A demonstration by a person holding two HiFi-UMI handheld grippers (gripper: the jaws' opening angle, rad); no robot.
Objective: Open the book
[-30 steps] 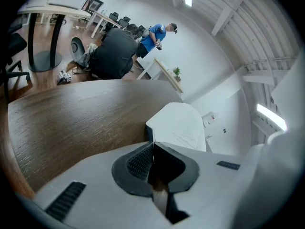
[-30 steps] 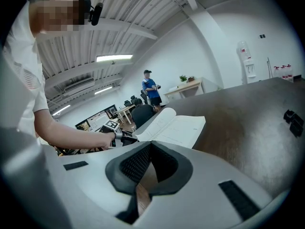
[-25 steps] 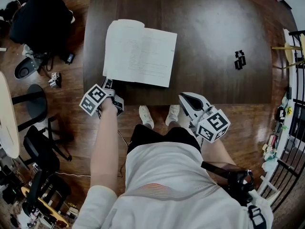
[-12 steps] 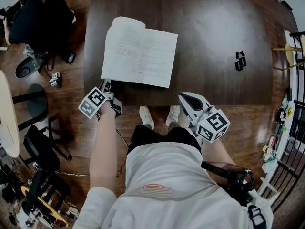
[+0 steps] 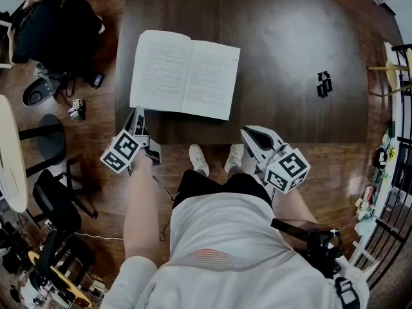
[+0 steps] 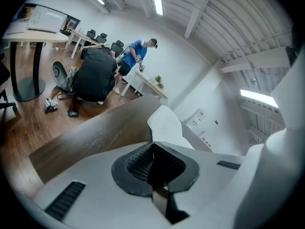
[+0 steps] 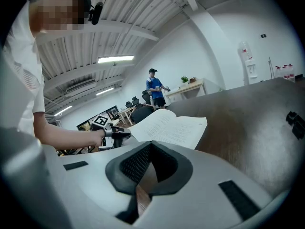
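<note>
The book (image 5: 185, 74) lies open and flat on the dark wooden table (image 5: 290, 37), both pages showing print. My left gripper (image 5: 136, 114) hangs just off the table's near edge, below the book's near-left corner, shut and empty. In the left gripper view its jaws (image 6: 153, 144) stand closed, with a pale corner of the book (image 6: 164, 123) beyond them. My right gripper (image 5: 247, 132) is held at the near edge, right of the book, also shut and empty. The right gripper view shows the open book (image 7: 171, 127) and the left gripper (image 7: 116, 132) beside it.
Two small black clips (image 5: 324, 81) lie on the table's right side, also seen as clips (image 7: 295, 123) in the right gripper view. A black bag (image 5: 55, 24) and a small marker cube (image 5: 76, 108) are on the floor at left. A person in blue (image 6: 136, 51) stands far behind.
The book's left page, curled up before, now lies flat. My left gripper has drawn back from the book's corner and risen, rolling a little. The right gripper has not moved.
</note>
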